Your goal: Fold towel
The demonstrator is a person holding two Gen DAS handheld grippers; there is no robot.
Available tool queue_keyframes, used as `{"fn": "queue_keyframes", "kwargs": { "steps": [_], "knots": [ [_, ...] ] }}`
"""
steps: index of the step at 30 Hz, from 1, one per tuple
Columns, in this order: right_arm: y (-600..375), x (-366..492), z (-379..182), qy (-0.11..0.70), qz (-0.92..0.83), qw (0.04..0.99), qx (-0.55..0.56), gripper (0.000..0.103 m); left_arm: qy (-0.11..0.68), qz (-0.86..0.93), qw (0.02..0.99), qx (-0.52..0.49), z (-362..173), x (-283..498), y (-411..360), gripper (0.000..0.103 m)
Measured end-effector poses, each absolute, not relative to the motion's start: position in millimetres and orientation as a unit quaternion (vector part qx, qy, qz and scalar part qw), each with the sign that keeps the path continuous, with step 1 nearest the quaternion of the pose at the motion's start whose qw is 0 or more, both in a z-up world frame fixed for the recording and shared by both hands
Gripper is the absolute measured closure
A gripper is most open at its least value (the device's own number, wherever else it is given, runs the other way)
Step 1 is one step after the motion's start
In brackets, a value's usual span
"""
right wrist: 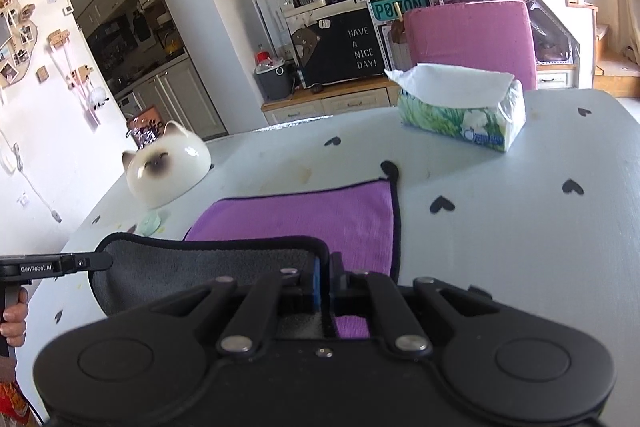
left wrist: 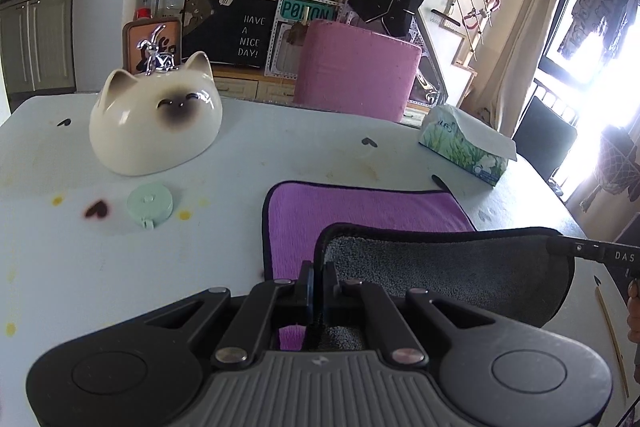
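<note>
The towel (left wrist: pixel 360 211) is purple on one face and grey on the other, with a dark hem. Its far part lies flat on the pale table (left wrist: pixel 280 155). Its near edge is lifted, so the grey underside (left wrist: pixel 440 271) faces me. My left gripper (left wrist: pixel 319 277) is shut on the towel's near left corner. My right gripper (right wrist: pixel 325 273) is shut on the near right corner, over the towel (right wrist: pixel 320 223). The right gripper's tip also shows in the left wrist view (left wrist: pixel 560 247), and the left one in the right wrist view (right wrist: pixel 96 261).
A cat-shaped ceramic bowl (left wrist: pixel 156 119) and a round mint tape measure (left wrist: pixel 150 205) sit to the left of the towel. A tissue pack (right wrist: pixel 460 103) stands at the far right. A pink chair back (left wrist: pixel 356 67) rises beyond the table's far edge.
</note>
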State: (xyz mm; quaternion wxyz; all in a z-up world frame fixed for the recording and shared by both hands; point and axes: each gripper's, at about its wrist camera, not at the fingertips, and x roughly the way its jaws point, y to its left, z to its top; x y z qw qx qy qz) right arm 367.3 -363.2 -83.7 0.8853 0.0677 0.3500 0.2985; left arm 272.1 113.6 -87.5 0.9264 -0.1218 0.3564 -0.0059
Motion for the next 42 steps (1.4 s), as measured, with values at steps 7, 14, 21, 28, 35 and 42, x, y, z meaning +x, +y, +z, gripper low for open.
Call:
{"fn": "queue_keyframes", "kwargs": {
  "steps": [7,14,21,28,35,42],
  "knots": [
    [-354,394,-80,0.351,0.297,0.885,0.069,0.099,0.361,-0.001,0.923,-0.129,-88,296,122,0.099],
    [-341,422,-76,0.364,0.295,0.88,0.072,0.099,0.377,0.003,0.915,-0.141,-87,324,134,0.099],
    [-330,450,-76,0.383,0.288,0.875,0.074,0.099,0.395,0.005,0.906,-0.15,-89,353,142,0.099],
    [-321,473,-81,0.402,0.277,0.87,0.074,0.099,0.413,0.008,0.896,-0.16,-96,379,150,0.099],
    [-318,491,-91,0.42,0.263,0.865,0.08,0.099,0.429,0.009,0.889,-0.161,-107,403,153,0.099],
    [-311,510,-98,0.43,0.257,0.862,0.077,0.099,0.441,0.012,0.884,-0.152,-116,425,154,0.099]
  ]
}}
